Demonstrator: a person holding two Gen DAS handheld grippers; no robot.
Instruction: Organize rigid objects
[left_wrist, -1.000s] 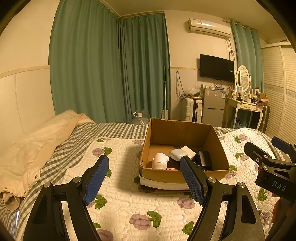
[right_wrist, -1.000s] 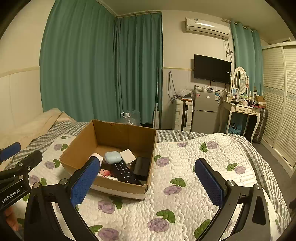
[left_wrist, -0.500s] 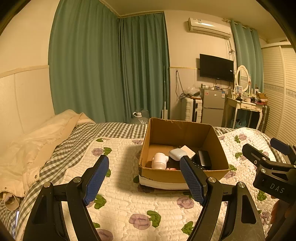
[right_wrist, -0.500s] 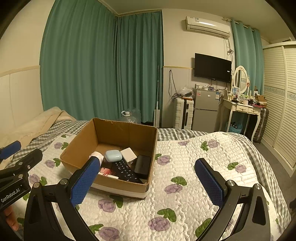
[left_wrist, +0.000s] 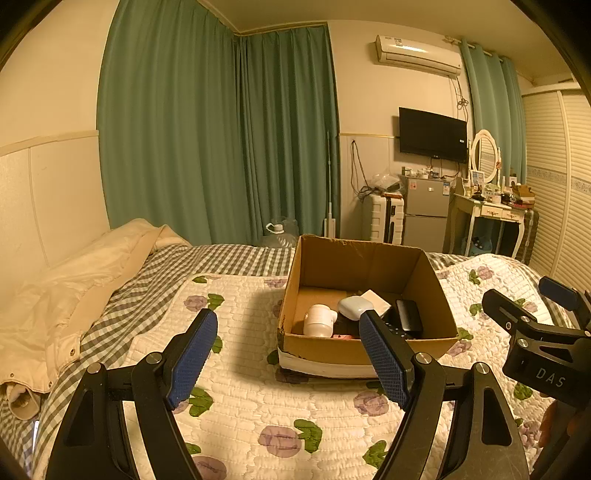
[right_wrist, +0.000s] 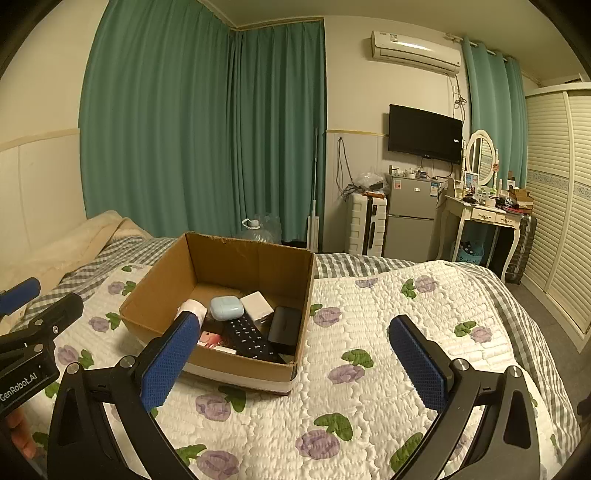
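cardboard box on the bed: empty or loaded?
Loaded. The cardboard box holds a black remote, a pale blue case, a white block, a black case and a white bottle; top is open.

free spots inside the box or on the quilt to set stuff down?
Inside the cardboard box, the floor by the back wall is bare; the front is crowded with the remote and white case. The quilt right of the box is open.
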